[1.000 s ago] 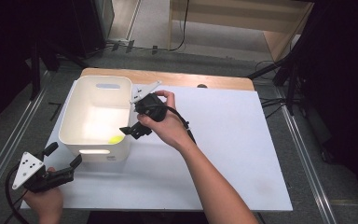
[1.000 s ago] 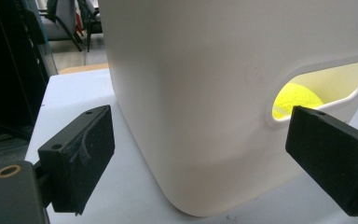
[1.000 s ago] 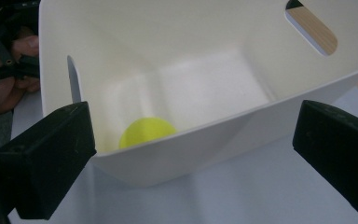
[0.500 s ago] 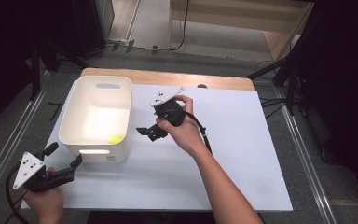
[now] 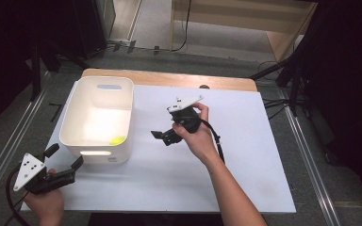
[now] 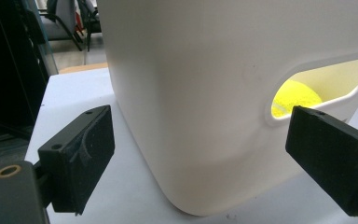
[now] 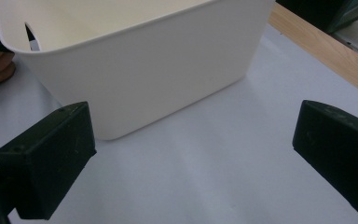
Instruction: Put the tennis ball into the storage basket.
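On the white surface (image 5: 245, 155), the right gripper (image 5: 164, 136) now sits well to the right of the white bin (image 5: 78, 120), over bare sheet. A second ago it was at the bin's right rim, and half a second ago just beside that wall, so it has drawn away rightward across the three frames. Its fingers (image 7: 46, 158) stand wide apart with nothing between them; in the right gripper view they frame the bin's outer wall (image 7: 158, 70) and the bare surface in front of it.

The yellow tennis ball (image 5: 118, 140) lies inside the bin, at the near right corner of its floor, in the same place as in both earlier frames. In the left gripper view the ball (image 6: 294, 95) shows through the handle slot (image 6: 349, 79) in the bin's near wall.

The left gripper (image 5: 64, 165) has stayed at the near left corner of the surface, just in front of the bin, unchanged from before. Its fingers (image 6: 81, 156) are spread wide and hold nothing, pointing at the bin's near corner without touching it.
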`<action>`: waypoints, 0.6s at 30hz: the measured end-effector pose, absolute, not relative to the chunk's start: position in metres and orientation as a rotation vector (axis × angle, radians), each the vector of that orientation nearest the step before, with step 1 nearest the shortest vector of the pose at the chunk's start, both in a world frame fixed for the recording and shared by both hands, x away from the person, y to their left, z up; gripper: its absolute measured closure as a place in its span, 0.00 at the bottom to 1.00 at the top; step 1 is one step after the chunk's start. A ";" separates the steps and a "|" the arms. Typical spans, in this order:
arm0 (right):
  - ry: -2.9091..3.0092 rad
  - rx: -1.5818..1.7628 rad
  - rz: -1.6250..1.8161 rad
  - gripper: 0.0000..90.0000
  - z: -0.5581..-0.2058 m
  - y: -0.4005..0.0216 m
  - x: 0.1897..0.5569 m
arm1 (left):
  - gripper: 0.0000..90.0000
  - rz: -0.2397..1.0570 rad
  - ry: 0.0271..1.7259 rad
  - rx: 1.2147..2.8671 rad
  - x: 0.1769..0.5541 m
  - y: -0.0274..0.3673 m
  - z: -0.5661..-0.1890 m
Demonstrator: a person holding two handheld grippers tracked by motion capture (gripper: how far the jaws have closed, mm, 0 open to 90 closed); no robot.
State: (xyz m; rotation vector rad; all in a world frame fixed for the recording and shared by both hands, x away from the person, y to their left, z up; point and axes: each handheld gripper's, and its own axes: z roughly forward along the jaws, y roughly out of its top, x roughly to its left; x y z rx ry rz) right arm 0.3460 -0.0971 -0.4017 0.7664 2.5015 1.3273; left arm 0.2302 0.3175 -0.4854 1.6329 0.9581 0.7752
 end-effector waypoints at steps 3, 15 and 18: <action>2.483 0.777 1.341 0.00 -0.408 -0.107 0.342 | 0.09 0.775 0.958 1.632 0.230 0.317 -0.485; 2.421 0.863 1.369 0.00 -0.426 -0.137 0.334 | 0.09 0.775 0.954 1.635 0.230 0.317 -0.485; 2.404 0.889 1.377 0.00 -0.430 -0.146 0.331 | 0.09 0.774 0.957 1.634 0.230 0.317 -0.485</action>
